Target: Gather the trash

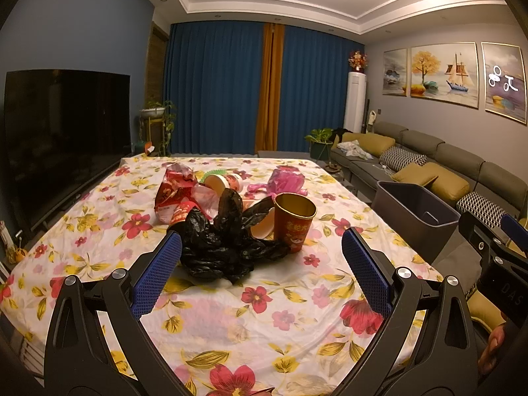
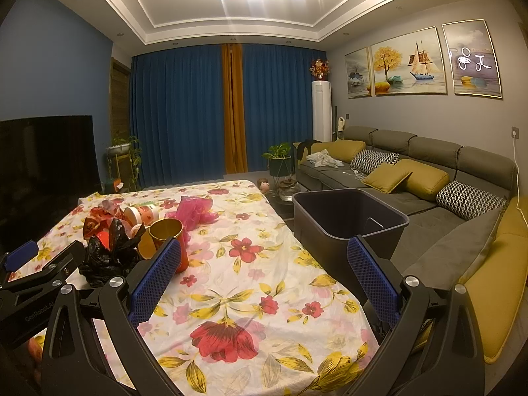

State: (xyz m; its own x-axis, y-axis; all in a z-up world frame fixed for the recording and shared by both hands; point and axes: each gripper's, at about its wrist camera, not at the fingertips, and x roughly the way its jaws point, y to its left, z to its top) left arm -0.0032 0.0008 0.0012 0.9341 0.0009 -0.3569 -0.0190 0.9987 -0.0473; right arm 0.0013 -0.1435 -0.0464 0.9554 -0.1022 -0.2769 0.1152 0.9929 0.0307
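Both tongs, left gripper (image 1: pixel 260 247) and right gripper (image 2: pixel 264 257), were spread, empty. Pickup seemingly pending: left must pinch the black bag (image 1: pixel 227 247) at twelve o'clock, bin (image 2: pixel 349 217) at two.

My left gripper (image 1: pixel 262 257) has matt black plastic arms, shiny metal pivot bolts and blue pads (image 1: pixel 158 275) with a rough, mesh-like grip texture; my right gripper (image 2: pixel 264 264) is built the same. Under both lies a soft, wrinkled floral cotton-like tablecloth (image 1: pixel 264 316), matt. On it, the crumpled black plastic bag (image 1: pixel 227 250) is thin and glossy, the red paper cup (image 1: pixel 294 221) has a shiny gold lining, the red foil-like wrapper (image 1: pixel 173 194) glints, and the pink plastic bag (image 2: pixel 194 213) looks sheer. To the right, the dark grey plastic bin (image 2: pixel 346 217) is smooth and semi-matt.
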